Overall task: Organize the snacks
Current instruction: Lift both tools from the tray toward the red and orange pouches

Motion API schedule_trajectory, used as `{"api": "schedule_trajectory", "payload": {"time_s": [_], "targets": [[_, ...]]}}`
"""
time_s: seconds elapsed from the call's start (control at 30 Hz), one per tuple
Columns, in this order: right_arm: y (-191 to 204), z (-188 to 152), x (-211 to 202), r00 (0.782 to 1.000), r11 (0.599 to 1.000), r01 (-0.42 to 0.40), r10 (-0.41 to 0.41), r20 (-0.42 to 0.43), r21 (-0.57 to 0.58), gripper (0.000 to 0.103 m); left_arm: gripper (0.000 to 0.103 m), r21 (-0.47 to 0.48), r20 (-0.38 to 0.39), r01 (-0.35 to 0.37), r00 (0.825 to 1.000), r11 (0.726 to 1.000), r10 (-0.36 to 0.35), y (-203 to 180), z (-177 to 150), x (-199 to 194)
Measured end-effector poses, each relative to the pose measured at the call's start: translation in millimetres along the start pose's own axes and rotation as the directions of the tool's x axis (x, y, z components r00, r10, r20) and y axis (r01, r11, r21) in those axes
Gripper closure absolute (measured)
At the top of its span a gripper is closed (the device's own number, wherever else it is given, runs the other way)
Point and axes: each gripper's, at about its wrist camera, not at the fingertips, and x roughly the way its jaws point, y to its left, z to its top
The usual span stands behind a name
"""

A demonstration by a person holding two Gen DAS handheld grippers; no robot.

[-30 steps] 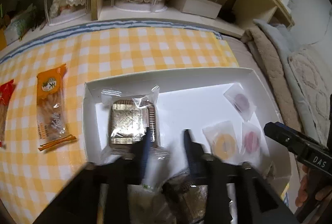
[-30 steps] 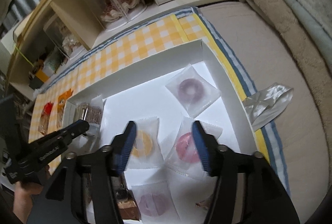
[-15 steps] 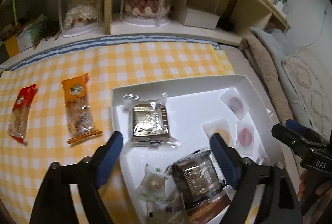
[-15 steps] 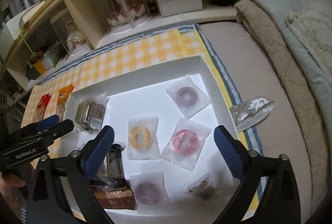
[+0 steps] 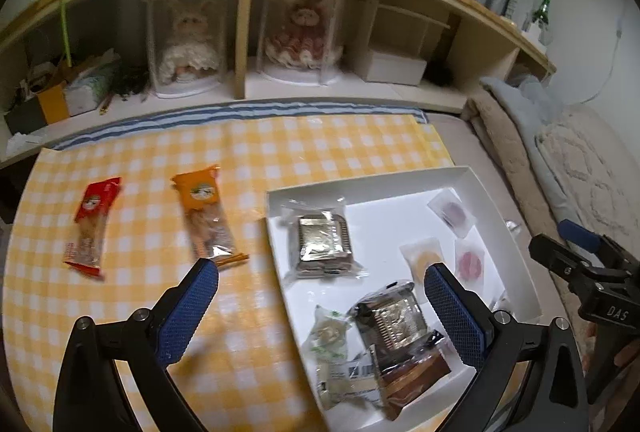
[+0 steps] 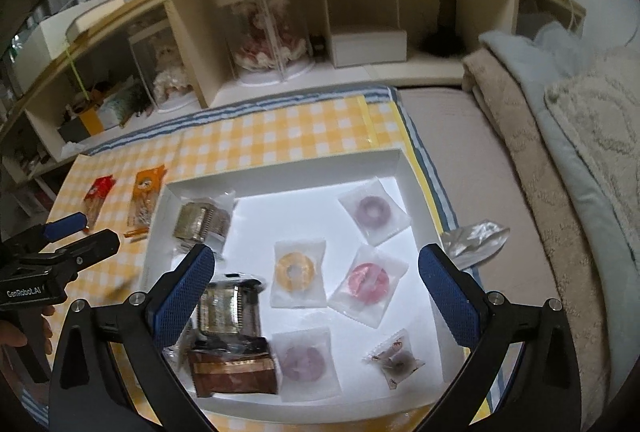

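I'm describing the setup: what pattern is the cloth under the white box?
Yellow-and-white checks on the cloth, clearest in the left wrist view.

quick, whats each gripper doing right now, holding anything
left gripper: jaws opening, nothing between them
right gripper: open, holding nothing

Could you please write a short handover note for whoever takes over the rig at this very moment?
Left claw: jaws opening, nothing between them.
Right claw: open, empty.
White tray holds four ring sweets, two foil-wrapped snacks, a brown bar and other small packets.
Done: most snacks are in the tray.
Left: red packet and orange packet lie on the checked cloth; a silver wrapper lies beyond the tray's right side.
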Motion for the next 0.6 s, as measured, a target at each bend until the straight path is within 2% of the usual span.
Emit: {"api": "schedule_trajectory", "payload": {"time_s": [0.23, 0.4, 0.6], "targets": [[21.4, 5.5, -13.8, 0.999, 0.999, -0.020, 0.021, 0.045, -0.031, 0.000, 0.000, -0.020, 0.027, -0.013, 1.000, 1.000, 0.013, 26.8, -0.7, -36.5], [40.7, 8.7, -17.9, 0.994, 0.996, -0.084, 0.086, 0.062, -0.043, 0.000, 0.000, -0.072, 0.044, -0.004, 0.999, 0.997, 0.007, 61.8, -2.4, -61.7], [75.4, 9.4, -13.7, 0.992, 0.990, -0.099, 0.106, 0.070, -0.097, 0.000, 0.000, -0.127, 0.061, -0.068, 0.995, 0.990, 0.076, 103.5, -13.0, -83.4]]}}
